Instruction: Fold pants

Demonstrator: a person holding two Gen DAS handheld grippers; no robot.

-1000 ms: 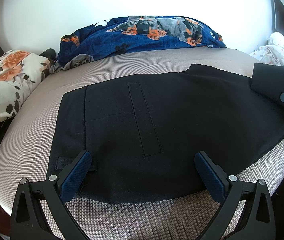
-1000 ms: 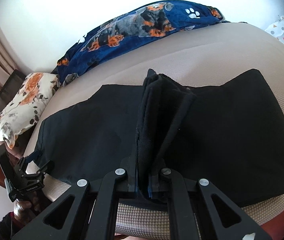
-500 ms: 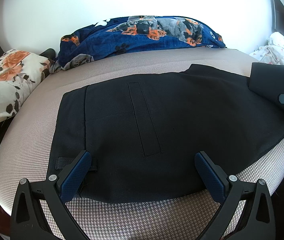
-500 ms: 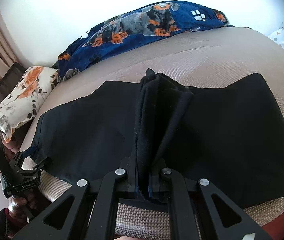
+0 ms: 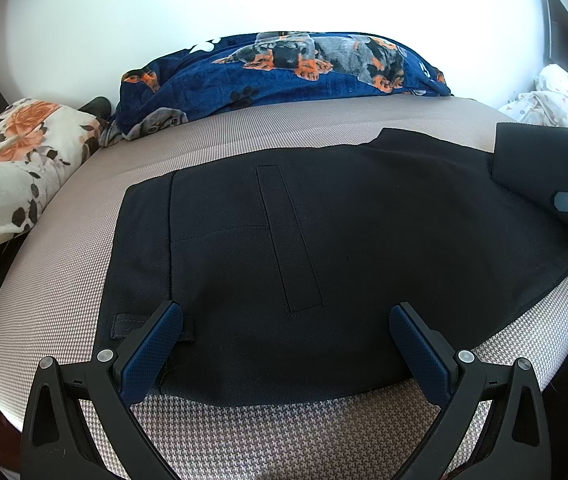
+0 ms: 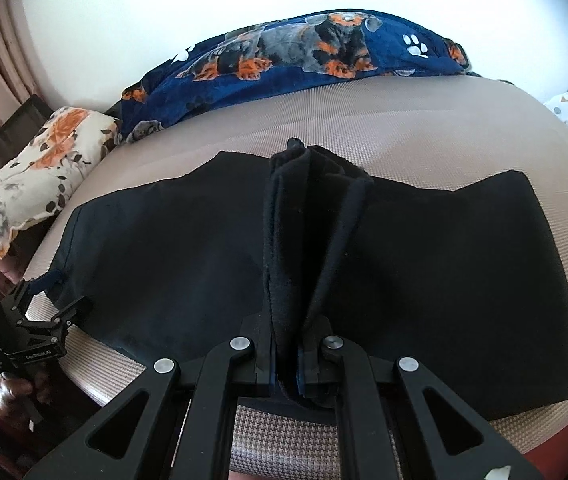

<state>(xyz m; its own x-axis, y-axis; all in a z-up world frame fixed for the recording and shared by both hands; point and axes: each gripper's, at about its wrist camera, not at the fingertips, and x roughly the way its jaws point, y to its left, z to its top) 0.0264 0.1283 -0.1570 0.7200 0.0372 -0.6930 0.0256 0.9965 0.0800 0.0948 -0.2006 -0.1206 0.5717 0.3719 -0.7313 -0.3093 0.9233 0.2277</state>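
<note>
Right gripper [image 6: 284, 364] is still pinching the pants [image 6: 443, 264] hem, carrying it leftward; left gripper [image 5: 284, 344] is staying wide open, empty.

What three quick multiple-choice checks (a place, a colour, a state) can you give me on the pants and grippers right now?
1. Where do the pants lie?
A. on the beige bed cover
B. on the floral pillow
C. on the floor

2. What colour are the left gripper pads?
A. red
B. blue
C. white

3. What state is the right gripper in?
A. wide open, nothing between its jaws
B. shut on a bunched fold of the pants
C. shut on the dog-print blanket

Key: 1 A, the black fabric is spread on the bed cover; 2 B, both pads show dark blue; 3 B, black cloth rises from between the closed jaws.
</note>
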